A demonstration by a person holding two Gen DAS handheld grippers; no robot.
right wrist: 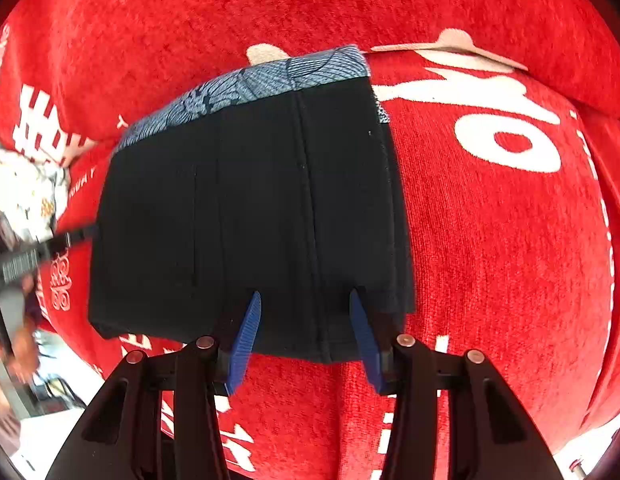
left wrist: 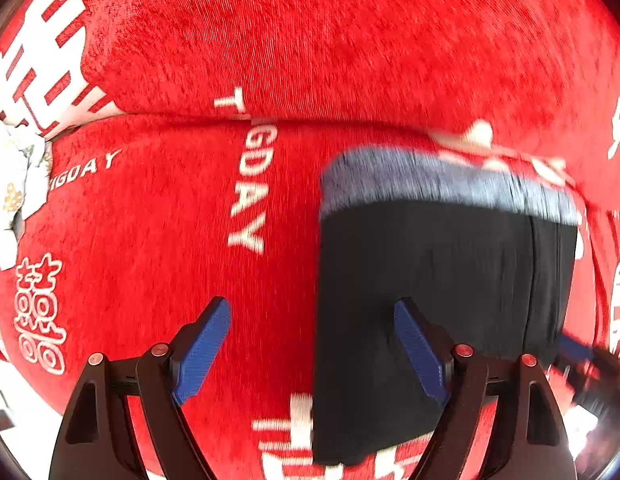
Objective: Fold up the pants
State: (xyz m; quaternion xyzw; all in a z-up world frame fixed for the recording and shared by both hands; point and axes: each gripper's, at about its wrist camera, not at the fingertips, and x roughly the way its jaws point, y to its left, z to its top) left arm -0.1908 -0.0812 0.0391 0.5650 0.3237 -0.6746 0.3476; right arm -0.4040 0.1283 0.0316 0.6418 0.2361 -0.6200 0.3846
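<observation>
The black pants (right wrist: pixel 250 208) lie folded into a compact rectangle on the red blanket (right wrist: pixel 490 240), with a blue-grey patterned waistband (right wrist: pixel 246 84) at the far edge. My right gripper (right wrist: pixel 306 304) is open and empty, its blue fingers over the near edge of the pants. In the left wrist view the pants (left wrist: pixel 442 300) lie to the right, the waistband (left wrist: pixel 442 184) blurred. My left gripper (left wrist: pixel 312 312) is open and empty, straddling the pants' left edge. The right gripper shows at the far right of the left wrist view (left wrist: pixel 582 360).
The red blanket (left wrist: pixel 150 220) carries white lettering and symbols. A white patterned cloth (left wrist: pixel 14 184) lies at the left; it also shows in the right wrist view (right wrist: pixel 26 192). The left gripper's body (right wrist: pixel 26 260) and a hand show at the left.
</observation>
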